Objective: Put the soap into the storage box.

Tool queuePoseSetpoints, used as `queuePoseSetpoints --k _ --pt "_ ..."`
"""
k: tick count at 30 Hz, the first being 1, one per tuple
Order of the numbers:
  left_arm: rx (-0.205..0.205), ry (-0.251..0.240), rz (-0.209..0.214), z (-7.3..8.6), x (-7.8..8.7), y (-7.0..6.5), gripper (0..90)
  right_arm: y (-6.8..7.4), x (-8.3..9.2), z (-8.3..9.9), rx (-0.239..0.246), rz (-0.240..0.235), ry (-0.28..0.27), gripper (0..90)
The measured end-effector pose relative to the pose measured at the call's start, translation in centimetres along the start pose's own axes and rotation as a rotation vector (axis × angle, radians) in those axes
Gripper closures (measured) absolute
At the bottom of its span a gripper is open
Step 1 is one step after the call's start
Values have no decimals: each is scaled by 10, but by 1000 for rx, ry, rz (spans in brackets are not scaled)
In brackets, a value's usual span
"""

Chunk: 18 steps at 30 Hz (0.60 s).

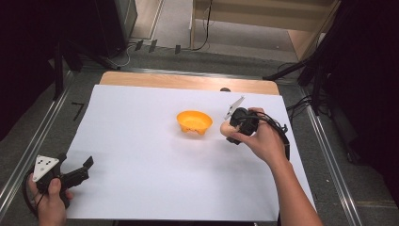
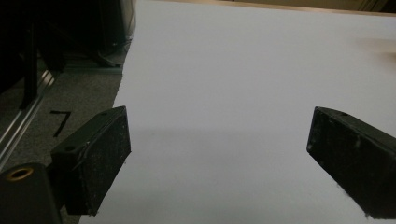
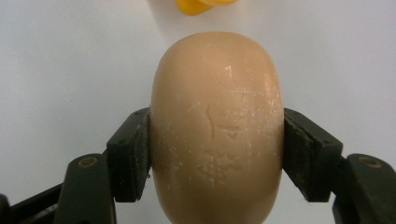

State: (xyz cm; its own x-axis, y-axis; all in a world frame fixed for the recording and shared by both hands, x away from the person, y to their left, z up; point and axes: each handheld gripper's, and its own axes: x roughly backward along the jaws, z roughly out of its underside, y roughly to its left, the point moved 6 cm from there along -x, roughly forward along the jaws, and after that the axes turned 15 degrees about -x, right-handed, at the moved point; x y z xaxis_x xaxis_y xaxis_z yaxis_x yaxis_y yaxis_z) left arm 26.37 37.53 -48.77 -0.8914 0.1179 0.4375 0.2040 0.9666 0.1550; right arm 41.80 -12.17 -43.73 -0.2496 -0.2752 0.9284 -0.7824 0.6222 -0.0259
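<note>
Looking along the right tool (image 3: 217,154), we see its jaws clamped on a tan soap bar (image 3: 217,130) with stamped marks; from above, that soap sits just right of the orange bowl (image 1: 194,121). Our left tool (image 2: 219,154) stands open over white paper (image 2: 233,70).

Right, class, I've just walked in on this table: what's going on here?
A person holds a gripper in each hand at a table covered with a white sheet. The right gripper is clamped on a tan bar of soap, held just right of an orange bowl in the high view. The left gripper rests near the sheet's front left corner, jaws wide apart, nothing between them.
</note>
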Motion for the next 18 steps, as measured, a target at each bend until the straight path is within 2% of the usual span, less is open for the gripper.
queuePoseSetpoints --k 5,7,10,14,16,18 --pt "-1 -1 0 0 0 0 69 -1 2 -8 28 -8 -16 329" --pt "-2 -3 0 0 0 0 69 0 2 -13 36 -33 -14 329" --pt "-2 -6 0 0 0 0 69 1 2 -15 40 -42 -8 329" --pt "-3 -7 -1 0 1 0 69 2 0 -24 95 -49 -21 329" --pt "-4 -9 -1 0 1 0 69 3 0 -26 105 -49 -19 329" --pt "-5 -10 -2 0 1 0 69 6 -2 -37 126 -58 -23 329"
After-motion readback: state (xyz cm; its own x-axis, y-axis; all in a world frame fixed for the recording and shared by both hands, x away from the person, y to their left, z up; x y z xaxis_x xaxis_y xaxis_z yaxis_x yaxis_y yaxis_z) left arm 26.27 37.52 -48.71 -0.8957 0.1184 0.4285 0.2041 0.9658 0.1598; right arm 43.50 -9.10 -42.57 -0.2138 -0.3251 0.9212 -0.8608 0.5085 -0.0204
